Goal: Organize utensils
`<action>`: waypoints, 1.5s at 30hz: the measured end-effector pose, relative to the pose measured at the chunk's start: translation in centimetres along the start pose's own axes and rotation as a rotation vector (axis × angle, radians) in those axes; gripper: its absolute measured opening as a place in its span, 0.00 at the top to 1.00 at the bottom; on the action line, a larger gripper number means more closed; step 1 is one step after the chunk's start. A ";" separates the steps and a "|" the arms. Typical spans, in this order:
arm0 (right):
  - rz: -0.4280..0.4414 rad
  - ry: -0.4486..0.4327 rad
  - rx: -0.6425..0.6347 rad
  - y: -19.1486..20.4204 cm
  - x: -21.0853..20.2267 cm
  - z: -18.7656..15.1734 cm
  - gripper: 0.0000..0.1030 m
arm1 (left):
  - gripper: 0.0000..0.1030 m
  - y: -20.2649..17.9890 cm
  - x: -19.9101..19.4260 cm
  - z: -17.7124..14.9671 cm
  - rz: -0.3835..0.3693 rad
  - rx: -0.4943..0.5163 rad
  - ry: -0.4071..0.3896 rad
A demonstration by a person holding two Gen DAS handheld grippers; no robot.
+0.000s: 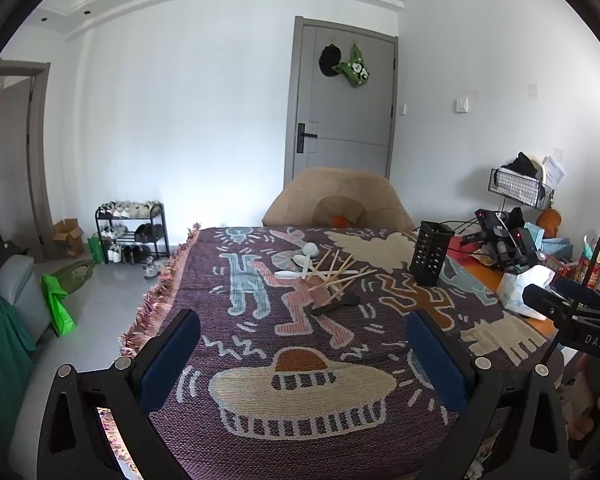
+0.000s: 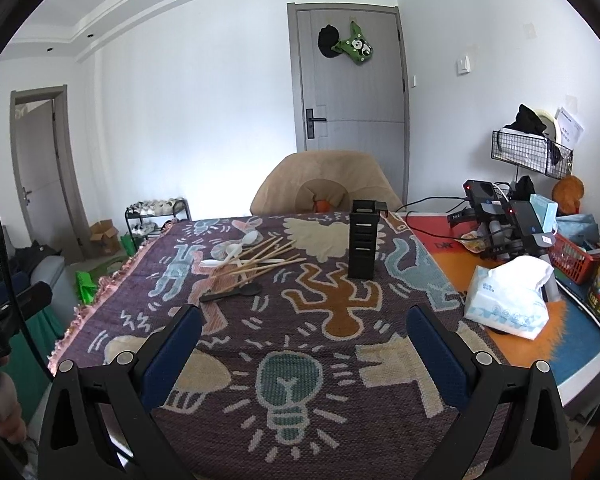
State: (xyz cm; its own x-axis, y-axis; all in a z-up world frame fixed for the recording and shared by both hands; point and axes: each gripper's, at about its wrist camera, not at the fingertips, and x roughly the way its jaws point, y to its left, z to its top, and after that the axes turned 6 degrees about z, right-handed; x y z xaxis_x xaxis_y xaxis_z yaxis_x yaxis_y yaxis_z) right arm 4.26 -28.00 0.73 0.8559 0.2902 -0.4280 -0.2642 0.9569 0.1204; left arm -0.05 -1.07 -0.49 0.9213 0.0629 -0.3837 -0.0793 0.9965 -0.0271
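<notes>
Utensils (image 2: 244,266) heaped on blanket (image 2: 300,360), well beyond both fingers; left fingers (image 1: 436,356) spread; right fingers (image 2: 172,356) spread, empty.

Room, as we find it: white walls (image 1: 188,120), pale floor (image 1: 112,292).
We list grey door (image 2: 352,80), shoe rack (image 1: 132,236), tan chair (image 2: 324,184).
</notes>
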 end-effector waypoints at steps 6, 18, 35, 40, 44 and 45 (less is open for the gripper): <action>0.002 0.003 0.002 -0.1 0.0 -0.1 0.01 | 0.00 -0.1 0.0 0.0 -0.001 -0.002 -0.001; 0.001 0.007 0.007 -0.1 0.0 -0.2 0.01 | 0.00 0.0 -0.2 0.1 -0.006 -0.003 -0.003; 0.011 0.006 0.018 -0.2 0.0 -0.1 0.01 | 0.00 -0.1 -0.4 0.1 -0.012 0.007 -0.011; 0.026 0.015 0.030 -0.3 0.2 0.0 0.01 | 0.00 -0.2 -0.4 0.1 -0.009 0.011 -0.008; 0.039 0.023 0.045 -0.5 0.9 0.4 0.01 | 0.00 -0.1 0.2 0.8 -0.014 0.011 -0.003; 0.044 0.026 0.048 -0.5 1.2 0.5 0.01 | 0.00 -0.1 0.4 0.9 -0.013 0.011 0.000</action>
State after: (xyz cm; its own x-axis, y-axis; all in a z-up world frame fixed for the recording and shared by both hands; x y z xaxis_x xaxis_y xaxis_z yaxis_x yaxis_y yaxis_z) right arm 5.65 -28.14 0.61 0.8320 0.3320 -0.4444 -0.2788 0.9429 0.1823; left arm 0.72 -1.07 0.21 0.9224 0.0496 -0.3831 -0.0629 0.9978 -0.0222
